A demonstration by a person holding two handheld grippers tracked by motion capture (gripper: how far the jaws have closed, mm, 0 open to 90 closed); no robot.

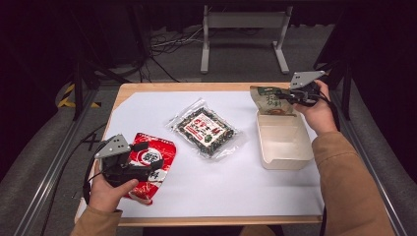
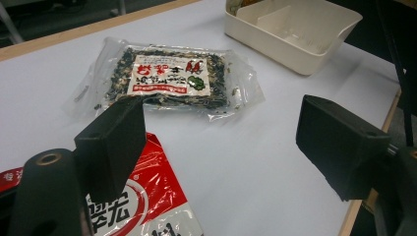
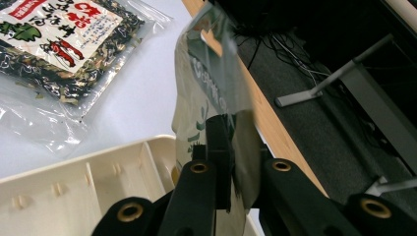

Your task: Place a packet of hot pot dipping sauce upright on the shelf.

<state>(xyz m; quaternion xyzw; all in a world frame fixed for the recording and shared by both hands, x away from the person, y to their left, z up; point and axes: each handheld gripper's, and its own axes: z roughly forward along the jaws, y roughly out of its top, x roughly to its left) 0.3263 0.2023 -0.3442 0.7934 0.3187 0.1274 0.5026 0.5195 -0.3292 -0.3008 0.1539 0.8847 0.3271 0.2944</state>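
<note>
High view: the right gripper [image 1: 295, 96], at the upper right of the frame, held a green packet [image 1: 268, 101] by its edge above the far end of the cream bin [image 1: 285, 160] — the packet hung upright at the bin's far rim, not yet lying inside.

Risks, as I judged them: the packet hung right over the rim, so a release here could leave it propped on the edge or tip it out onto the table behind the bin. The grip was on a thin film edge, so it could also slip early. The bin looked light; a nudge from the jaws might push it along the white sheet [image 1: 147, 113].

Right gripper view: the jaws stood close together, clamped on the packet's film.

Left gripper view: jaws wide apart with nothing between them. In the high view the left gripper [image 1: 140, 158] sat at the lower left, over a red snack bag [image 1: 157, 152]. The clear seaweed pack [image 1: 205, 129] lay flat mid-frame, apart from both.
</note>
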